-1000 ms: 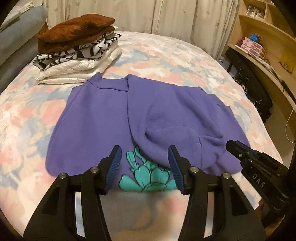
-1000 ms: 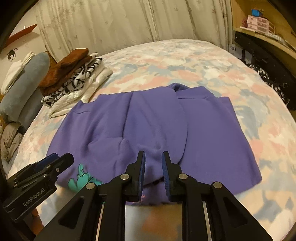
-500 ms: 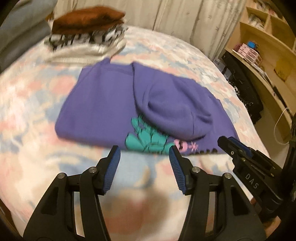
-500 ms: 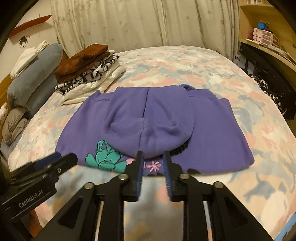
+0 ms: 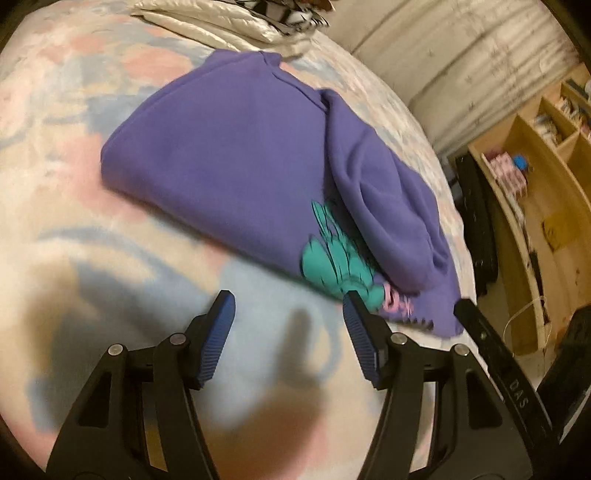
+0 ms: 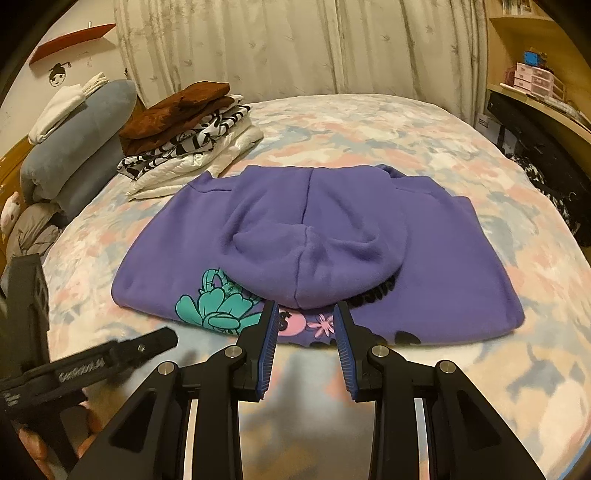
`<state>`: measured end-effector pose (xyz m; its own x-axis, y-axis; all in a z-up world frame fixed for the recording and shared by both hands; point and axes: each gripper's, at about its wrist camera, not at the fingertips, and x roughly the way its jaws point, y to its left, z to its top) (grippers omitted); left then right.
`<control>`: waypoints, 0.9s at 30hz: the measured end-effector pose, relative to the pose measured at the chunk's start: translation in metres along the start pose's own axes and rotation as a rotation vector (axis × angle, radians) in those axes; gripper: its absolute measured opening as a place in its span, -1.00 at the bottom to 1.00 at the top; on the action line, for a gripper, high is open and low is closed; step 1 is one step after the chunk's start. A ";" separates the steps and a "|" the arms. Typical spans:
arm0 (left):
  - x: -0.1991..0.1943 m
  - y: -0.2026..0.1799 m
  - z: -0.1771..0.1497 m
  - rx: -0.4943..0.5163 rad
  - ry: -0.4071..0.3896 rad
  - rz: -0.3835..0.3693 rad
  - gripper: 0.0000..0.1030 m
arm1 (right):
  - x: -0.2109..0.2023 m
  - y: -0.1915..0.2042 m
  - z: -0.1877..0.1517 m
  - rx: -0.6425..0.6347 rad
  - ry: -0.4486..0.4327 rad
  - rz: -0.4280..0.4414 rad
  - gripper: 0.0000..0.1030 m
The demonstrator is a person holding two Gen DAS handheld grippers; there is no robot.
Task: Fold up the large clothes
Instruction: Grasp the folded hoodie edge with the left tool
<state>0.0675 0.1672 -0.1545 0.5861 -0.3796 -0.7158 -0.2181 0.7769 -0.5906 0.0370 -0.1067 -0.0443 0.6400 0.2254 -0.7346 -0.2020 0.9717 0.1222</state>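
Presently, in the left wrist view, the left gripper is recorded with blue-padded fingers spread wide and nothing between them, held above bare quilt just short of the garment's near edge. The purple fleece hooded sweatshirt is listed as lying flat on the pastel floral bed cover, its hood laid down over the body and partly covering a teal printed motif. A black finger of the right gripper is noted at the right margin, beside the garment's near corner. At the upper edge, a stack of folded clothes is seen, close to the sweatshirt's far end. In the right wrist view, the right gripper is recorded parted and empty, its tips just before the near hem, over pink flower prints. The sweatshirt is catalogued as a compact rectangle, sleeves evidently tucked in, near hem slightly uneven, hood rumpled at the centre. The folded stack, topped by a brown item, sits beside its far left corner; grey rolled bedding lies beyond. The left gripper is visible, blurred, at lower left. For the fold likely in hand, it is judged that both near corners should be pinched through all layers, lifted together, and carried evenly toward the far edge so the hood is kept enclosed and the edges aligned.
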 end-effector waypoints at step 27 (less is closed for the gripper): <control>0.018 -0.091 0.084 0.422 -0.392 0.130 -0.76 | 0.181 -0.016 0.067 -0.027 0.073 0.062 -0.53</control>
<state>0.1633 0.1320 -0.0823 0.8375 -0.1165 -0.5339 -0.0250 0.9678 -0.2505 0.2063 -0.0770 -0.1344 0.5704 0.2786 -0.7727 -0.2598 0.9536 0.1520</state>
